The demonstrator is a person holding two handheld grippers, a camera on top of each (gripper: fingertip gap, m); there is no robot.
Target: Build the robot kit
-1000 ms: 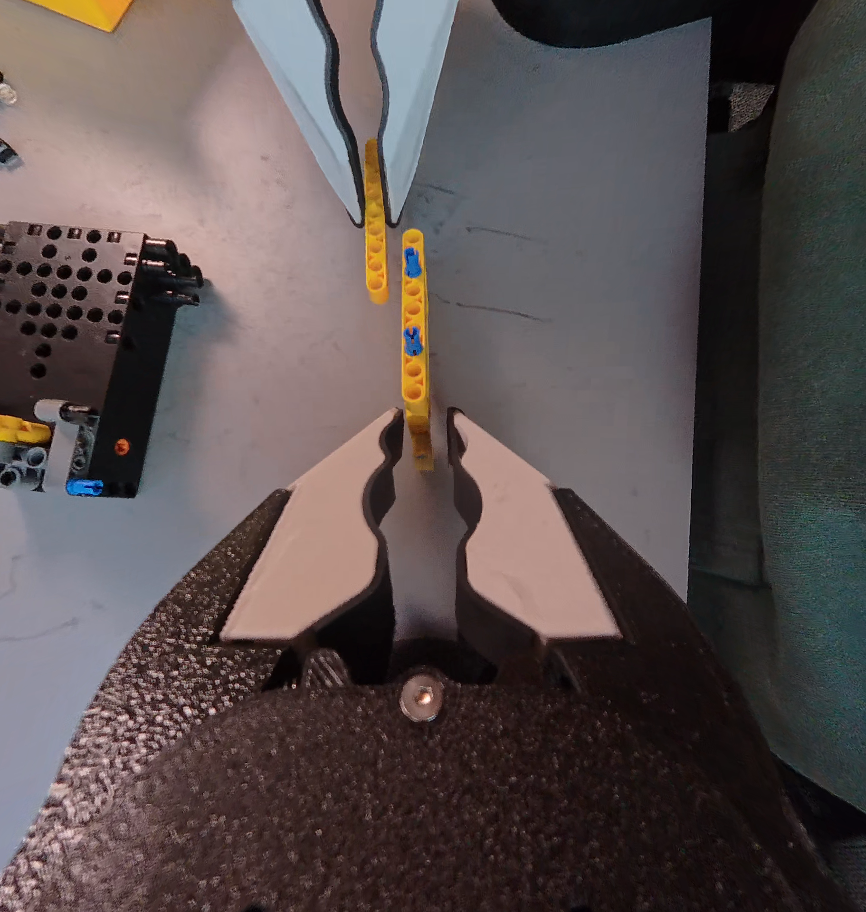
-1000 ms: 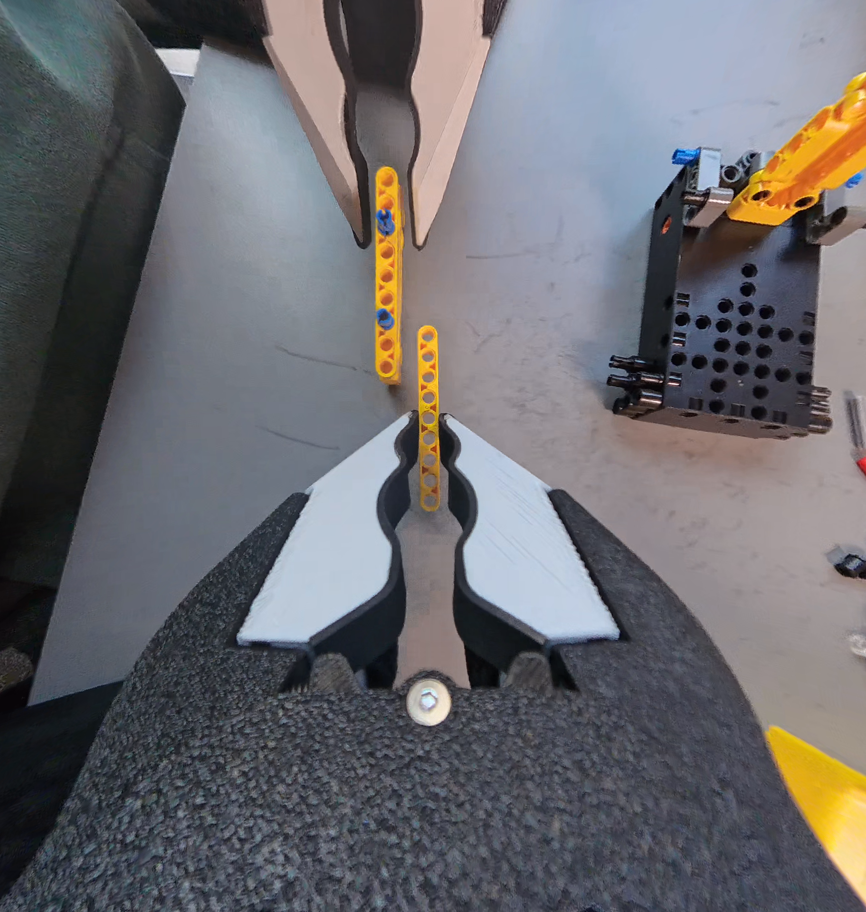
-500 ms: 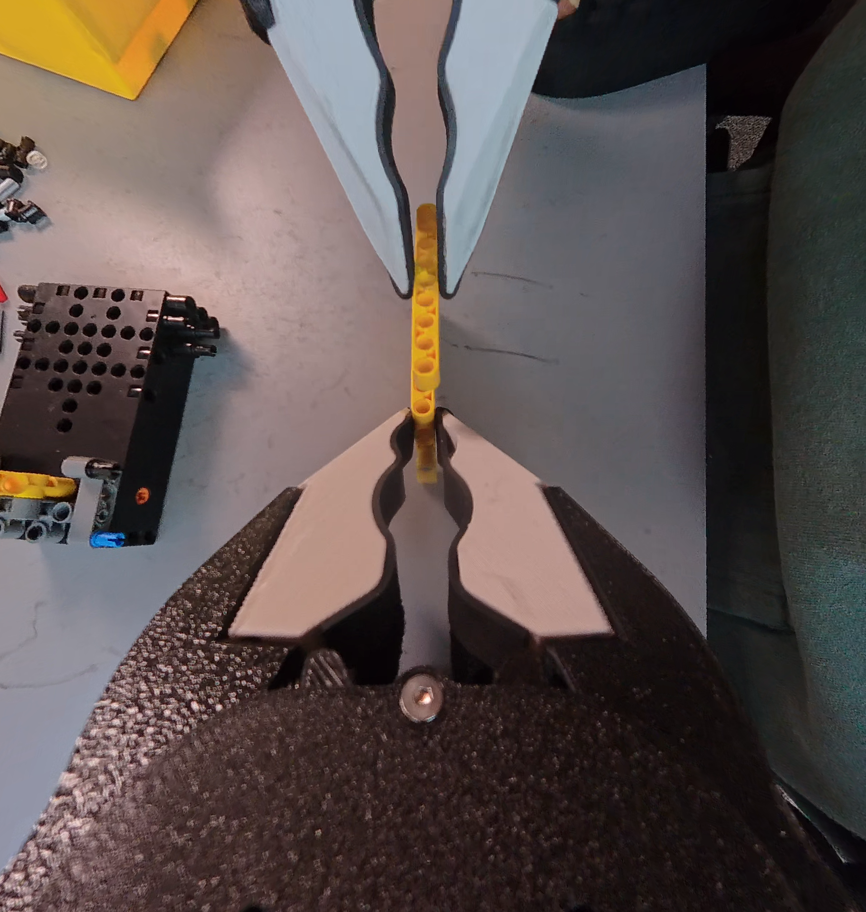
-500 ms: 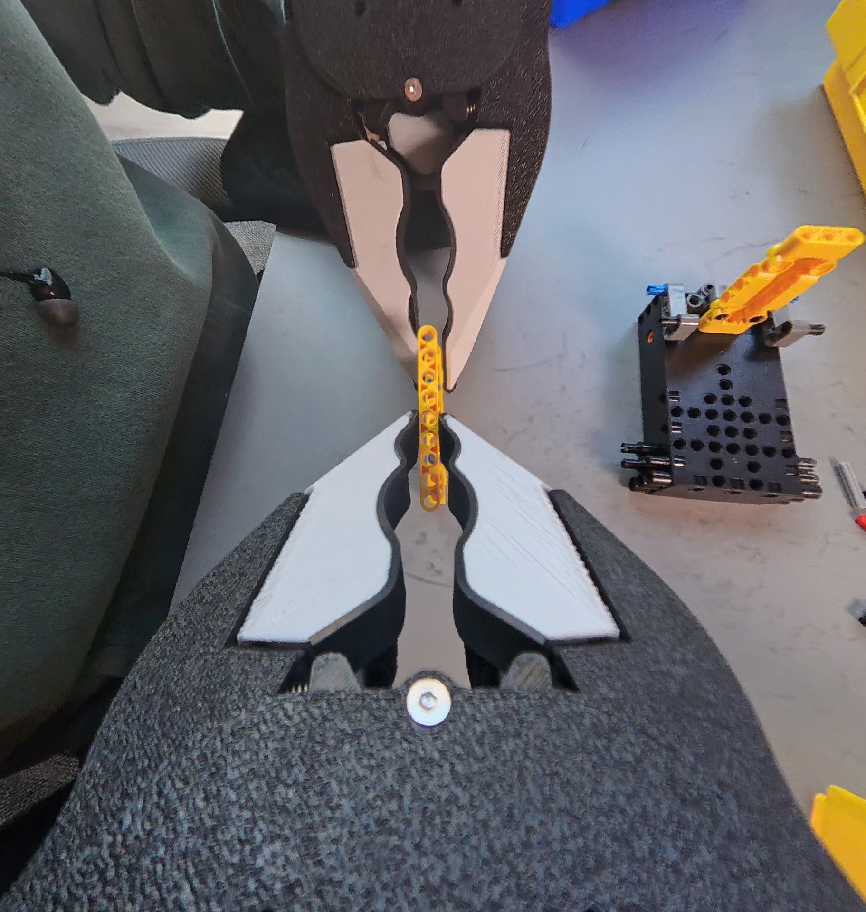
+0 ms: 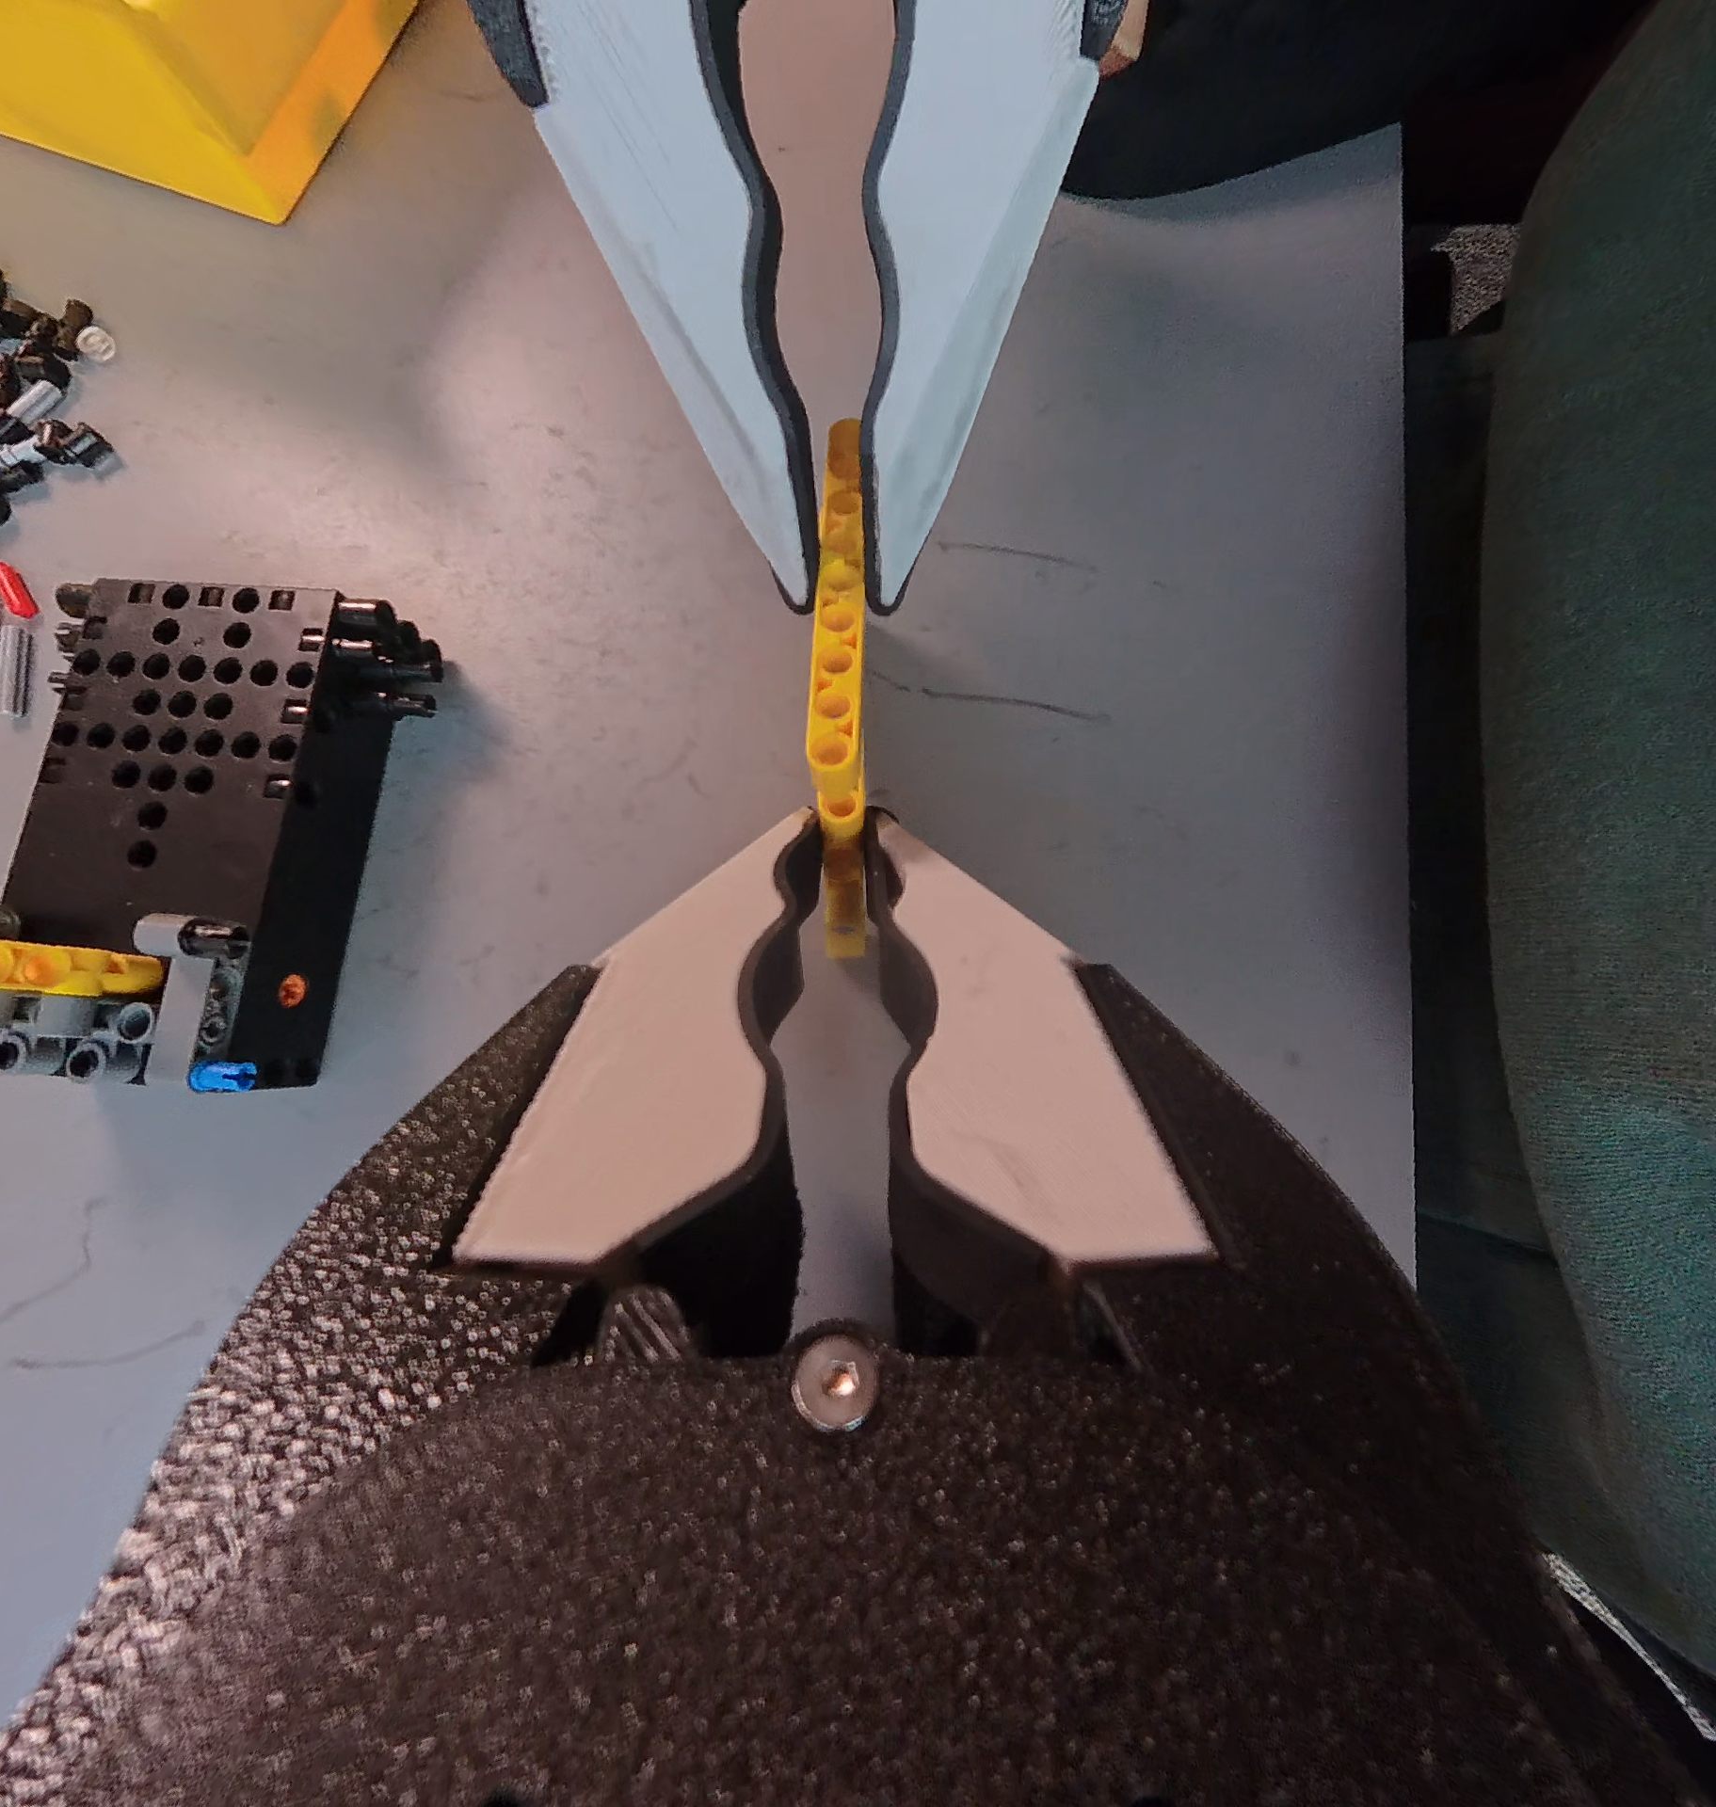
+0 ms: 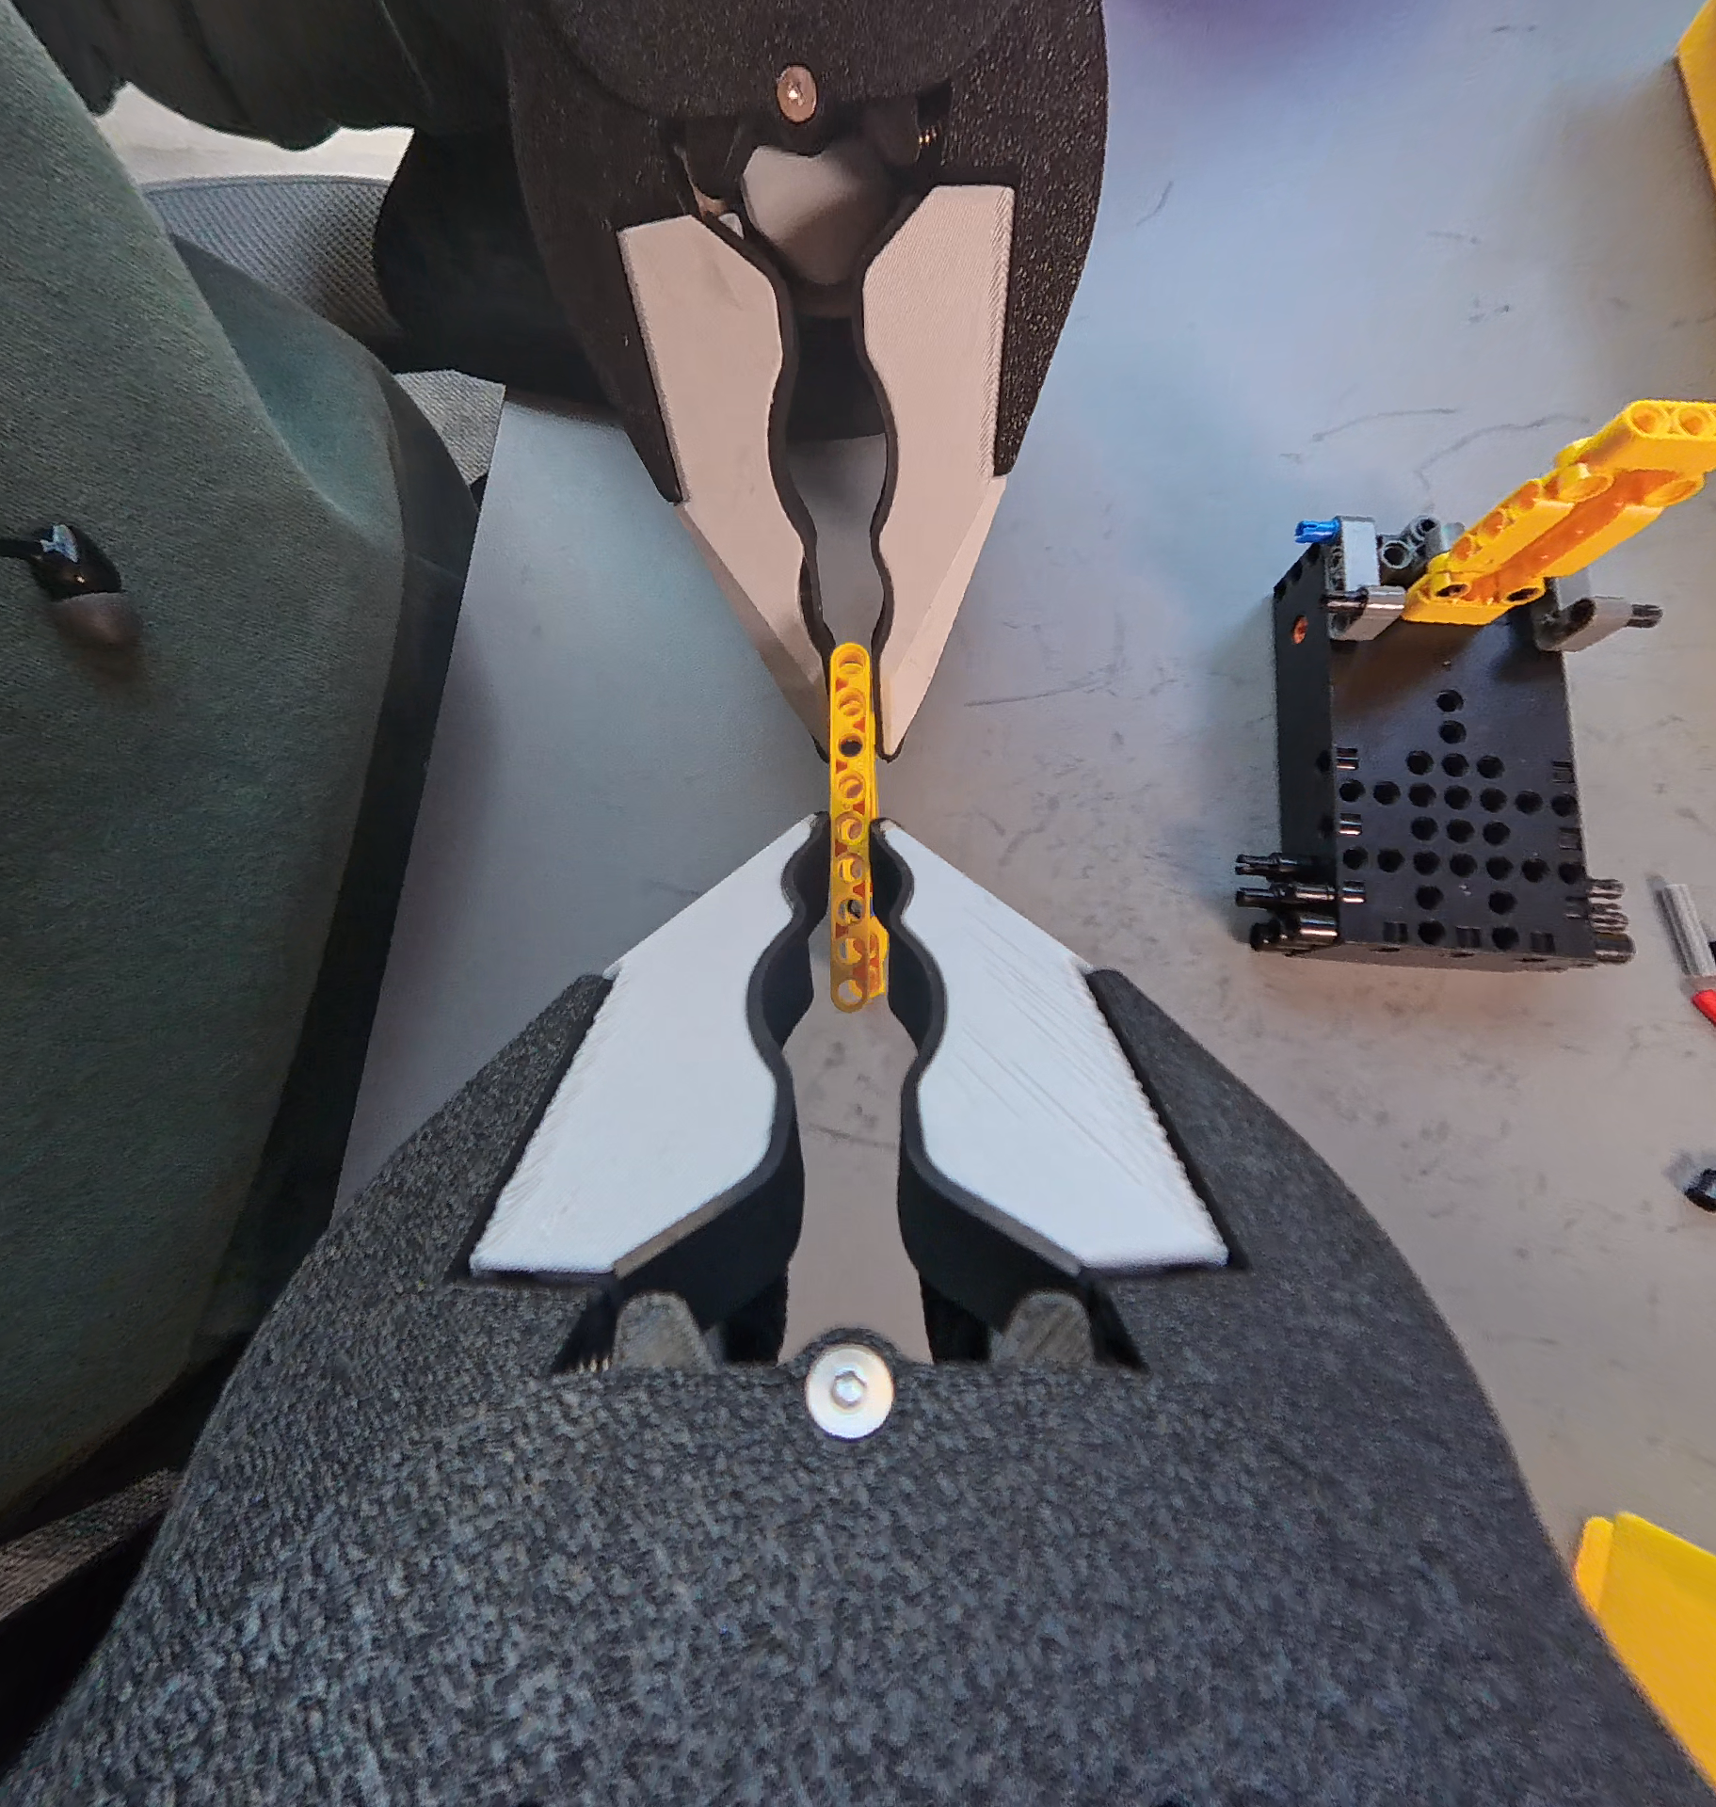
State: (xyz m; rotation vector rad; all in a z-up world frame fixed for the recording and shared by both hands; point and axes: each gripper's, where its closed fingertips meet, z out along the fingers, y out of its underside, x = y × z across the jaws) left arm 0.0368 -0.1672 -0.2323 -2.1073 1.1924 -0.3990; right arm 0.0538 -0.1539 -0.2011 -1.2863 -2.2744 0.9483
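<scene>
Up above the grey table [image 5: 560, 489], the left tongs [image 5: 842, 831] are closed on the near end of a yellow holed beam [image 5: 842, 880], and the right tongs [image 6: 852, 831], pointing straight at them tip to tip, are closed on a second yellow holed beam [image 6: 854, 919]. Between the two pairs of tips the beams overlap face to face in one line; whether they are pinned together cannot be told. Off to the left tongs' left lies a black holed block [image 5: 189, 782] with yellow and grey pieces at one end, a scatter of small pegs [image 5: 13, 411] beyond it, and a green cushion [image 5: 1636, 684] on their right.
</scene>
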